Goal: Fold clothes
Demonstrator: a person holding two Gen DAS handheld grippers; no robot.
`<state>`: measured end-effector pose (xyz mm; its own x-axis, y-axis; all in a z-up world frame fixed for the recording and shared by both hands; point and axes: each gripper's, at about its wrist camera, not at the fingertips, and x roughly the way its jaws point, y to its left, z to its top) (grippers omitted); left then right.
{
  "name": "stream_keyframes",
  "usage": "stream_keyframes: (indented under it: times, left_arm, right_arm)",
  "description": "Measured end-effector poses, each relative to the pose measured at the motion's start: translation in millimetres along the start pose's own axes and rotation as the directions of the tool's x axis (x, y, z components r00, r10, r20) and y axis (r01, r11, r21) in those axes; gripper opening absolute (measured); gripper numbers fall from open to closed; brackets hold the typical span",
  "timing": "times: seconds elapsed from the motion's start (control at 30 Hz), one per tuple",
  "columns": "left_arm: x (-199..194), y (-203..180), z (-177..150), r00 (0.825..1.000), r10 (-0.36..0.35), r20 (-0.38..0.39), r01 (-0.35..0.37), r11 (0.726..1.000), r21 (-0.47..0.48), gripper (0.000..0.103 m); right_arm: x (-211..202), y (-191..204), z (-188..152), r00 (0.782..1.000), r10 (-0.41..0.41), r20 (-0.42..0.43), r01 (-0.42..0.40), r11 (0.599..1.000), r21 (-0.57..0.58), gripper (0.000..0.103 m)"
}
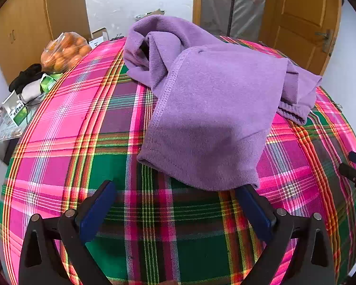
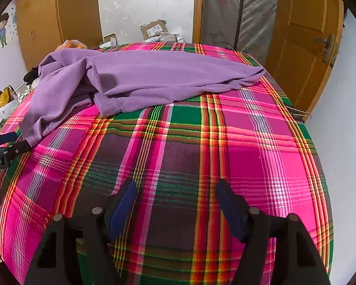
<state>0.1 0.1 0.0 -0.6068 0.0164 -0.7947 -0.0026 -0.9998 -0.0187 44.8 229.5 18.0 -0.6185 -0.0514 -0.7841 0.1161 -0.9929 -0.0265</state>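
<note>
On the plaid tabletop [image 1: 59,128], a purple fleece garment [image 1: 208,109] is seen lying in a loose heap, partly doubled over but not neat. From the left wrist view it is found from the middle toward 1 o'clock, with a stitched hem running down its near side and a rolled part bunched up at 12 o'clock. The left gripper [image 1: 178,190] is held just in front of the near edge of the cloth, and its blue-padded fingers [image 1: 97,211] are spread wide with nothing between them; the right one seems tucked just under the cloth's corner. In the right wrist view the garment is seen far off at 11 o'clock, and the right gripper [image 2: 176,190] is kept well apart from it over bare plaid, its fingers spread too and nothing held. The folding looks like it is at an early step: the cloth has not yet been picked up. Next, the near hem should probably be pinched by the left fingers, and the right gripper should be brought over to the other corner so the cloth can be laid flat.
</note>
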Motion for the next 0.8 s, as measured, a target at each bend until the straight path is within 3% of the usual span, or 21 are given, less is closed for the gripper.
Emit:
stream_keyframes:
  times: [0.8]
  left_arm:
    - [-1.9, -1.0, -1.9, 0.999, 0.035, 0.000, -0.035, 0.999, -0.041, 0.102]
  right_arm:
    - [1.1, -0.5, -1.2, 1.000, 0.010, 0.001, -0.010, 1.000, 0.011, 0.071]
